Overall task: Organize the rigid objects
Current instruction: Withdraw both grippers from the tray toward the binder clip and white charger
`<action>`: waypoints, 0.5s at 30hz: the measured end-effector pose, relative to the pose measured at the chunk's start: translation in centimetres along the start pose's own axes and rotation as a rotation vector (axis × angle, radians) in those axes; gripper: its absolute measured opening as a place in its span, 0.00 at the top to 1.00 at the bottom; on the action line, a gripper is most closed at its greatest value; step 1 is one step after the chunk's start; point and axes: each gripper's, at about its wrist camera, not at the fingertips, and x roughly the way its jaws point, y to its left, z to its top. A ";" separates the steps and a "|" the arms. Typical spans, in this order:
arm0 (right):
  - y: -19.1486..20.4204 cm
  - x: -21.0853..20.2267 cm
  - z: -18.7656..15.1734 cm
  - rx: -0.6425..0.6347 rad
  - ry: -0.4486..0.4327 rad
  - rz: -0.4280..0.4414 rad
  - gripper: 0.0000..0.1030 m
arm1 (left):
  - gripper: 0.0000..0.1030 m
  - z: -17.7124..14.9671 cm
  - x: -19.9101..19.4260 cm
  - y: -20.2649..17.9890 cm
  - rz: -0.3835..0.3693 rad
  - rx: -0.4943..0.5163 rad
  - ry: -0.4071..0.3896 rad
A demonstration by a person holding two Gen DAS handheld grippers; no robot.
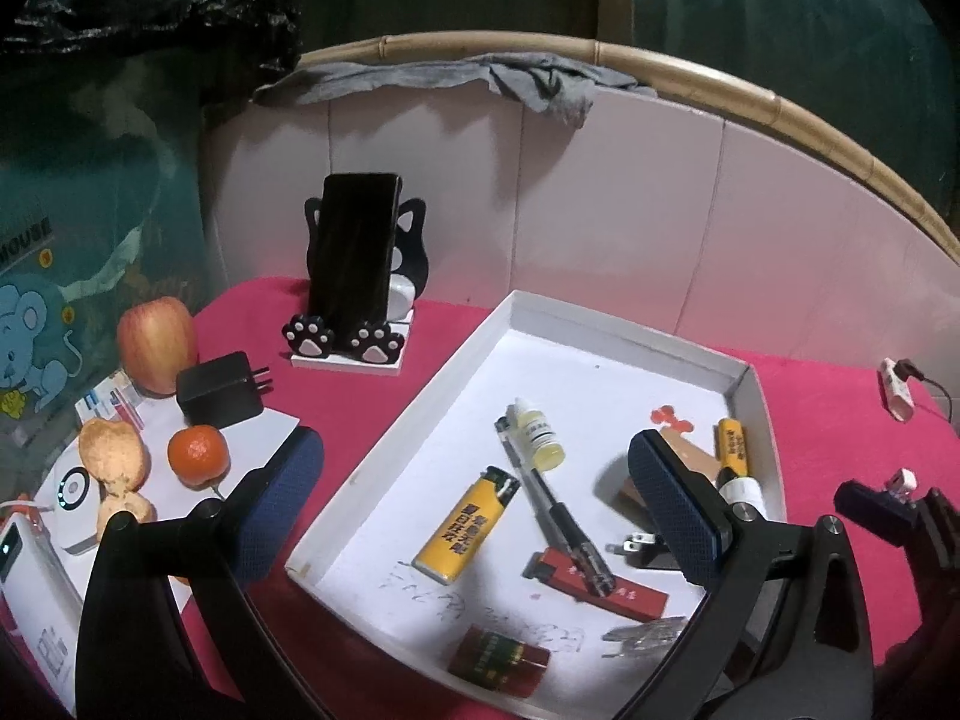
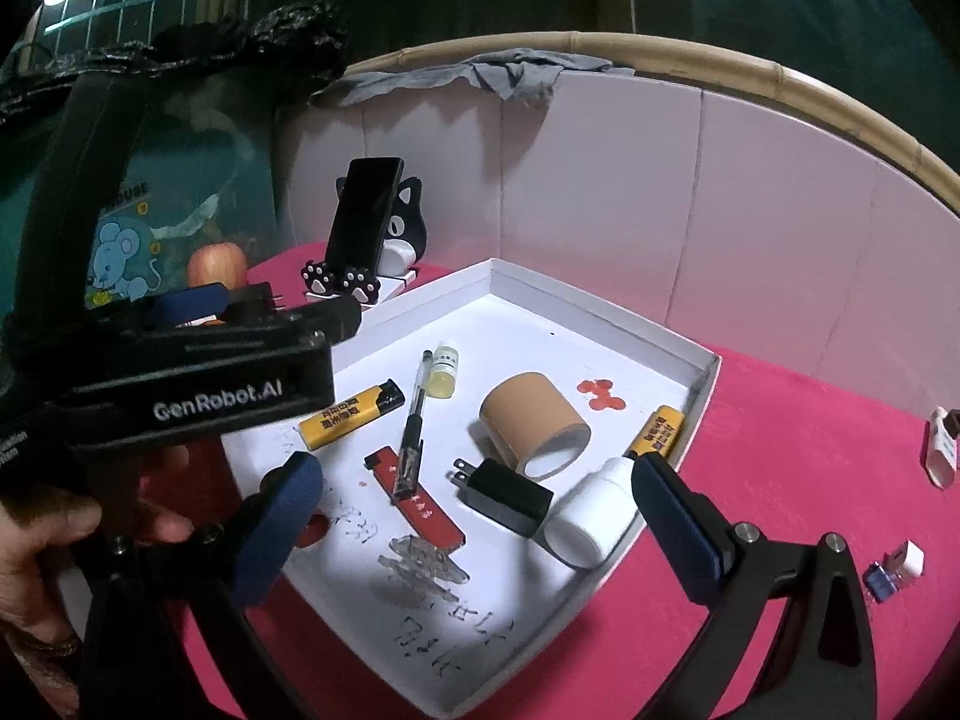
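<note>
Now, claws: my left gripper (image 1: 474, 504) and right gripper (image 2: 474, 519) both spread wide, pinching nothing.
Tray (image 2: 606, 315): collects lighters, pen, charger, tape.

Quick count of what's in the white box (image 2: 699, 387): two yellow lighters (image 2: 354, 411) (image 2: 657, 429), one red lighter (image 2: 420, 495), one pen (image 2: 414, 423), one small dropper bottle (image 2: 447, 369), one tape roll (image 2: 531, 429), one black charger plug (image 2: 507, 495), one white bottle (image 2: 591, 513). Outside it: one apple (image 1: 157, 343), one orange (image 1: 198, 455).

Black hand-held gripper (image 2: 474, 528), blue textured pads (image 2: 675, 531), white "GenRobot.AI" lettering
</note>
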 end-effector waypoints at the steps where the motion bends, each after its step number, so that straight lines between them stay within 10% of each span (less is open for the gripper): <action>1: -0.1 -0.2 -0.1 0.006 0.000 0.000 0.00 | 0.01 0.1 -0.2 -0.2 -0.002 0.002 -0.004; 15: -1.6 -2.5 -0.6 0.073 -0.039 -0.008 0.00 | 0.01 0.6 -2.2 -2.1 -0.044 0.029 -0.035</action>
